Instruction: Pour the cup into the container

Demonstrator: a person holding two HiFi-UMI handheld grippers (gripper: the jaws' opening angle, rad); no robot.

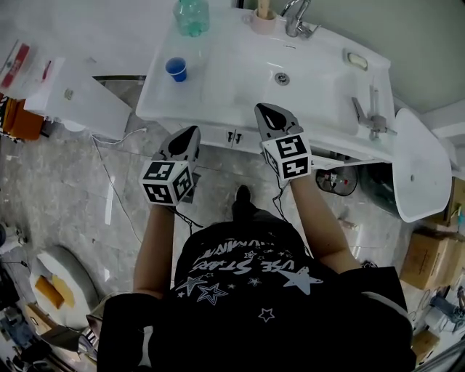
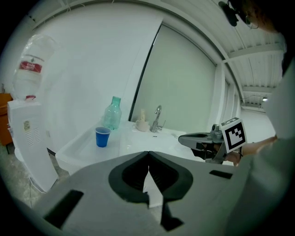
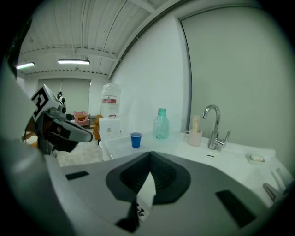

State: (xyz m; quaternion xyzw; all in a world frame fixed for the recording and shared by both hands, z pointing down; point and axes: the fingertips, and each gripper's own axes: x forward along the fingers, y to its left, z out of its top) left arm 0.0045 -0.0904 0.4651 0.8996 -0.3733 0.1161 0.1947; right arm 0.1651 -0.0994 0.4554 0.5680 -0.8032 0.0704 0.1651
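Head view: left hand-held gripper (image 1: 192, 134) and right hand-held gripper (image 1: 266, 110), both clenched and empty, before the washbasin (image 1: 240, 51); blue cup (image 1: 176, 69) stands on its left ledge, near the green bottle (image 1: 192, 16).

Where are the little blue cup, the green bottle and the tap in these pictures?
blue cup (image 1: 176, 69): head view, on its open top.
green bottle (image 3: 161, 124): right gripper view, on the middle of its body.
tap (image 3: 213, 133): right gripper view, on its upright stem.
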